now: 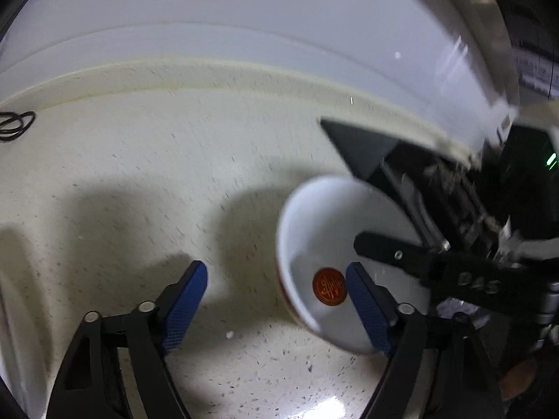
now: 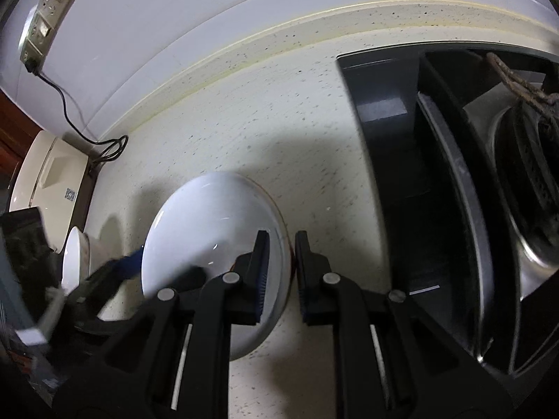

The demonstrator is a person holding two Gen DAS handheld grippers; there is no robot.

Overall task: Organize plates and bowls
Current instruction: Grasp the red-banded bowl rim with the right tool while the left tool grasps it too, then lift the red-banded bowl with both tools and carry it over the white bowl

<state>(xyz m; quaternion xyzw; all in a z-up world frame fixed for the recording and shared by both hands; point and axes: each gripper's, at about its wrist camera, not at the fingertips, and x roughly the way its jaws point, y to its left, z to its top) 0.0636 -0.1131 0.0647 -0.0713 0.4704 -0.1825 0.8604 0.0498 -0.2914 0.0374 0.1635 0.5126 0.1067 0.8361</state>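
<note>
— Looking through the left wrist view first: what has the right gripper [image 1: 353,209] got?

— A white bowl [image 1: 328,248] with a red round mark inside, pinched by its rim and tilted above the speckled counter [image 1: 139,181]. A rim pinch is probably the only hold two narrow fingers can get on it.

— And the left gripper [image 1: 276,300]?

— Its jaws stand apart with nothing pressed between the blue pads; the right-hand pad sits just in front of the bowl. It looks unloaded, perhaps waiting to help.

— Room to move on that side?

— Plenty of bare counter to the left, up to the raised back edge along the wall [image 1: 244,10]. A loose black cable [image 1: 17,125] lies far left.

— Now the right wrist view.

— The right gripper [image 2: 282,265] is clenched on the bowl [image 2: 209,230], one finger inside the wall and one outside. The left gripper [image 2: 115,276] shows blurred at lower left, in front of a second white bowl [image 2: 75,262].

— Edges to mind?

— A dark sink [image 2: 401,174] opens close to the right, so I would judge a slip there risky. A cream appliance [image 2: 45,174] and a wall socket [image 2: 45,21] close the left.
</note>
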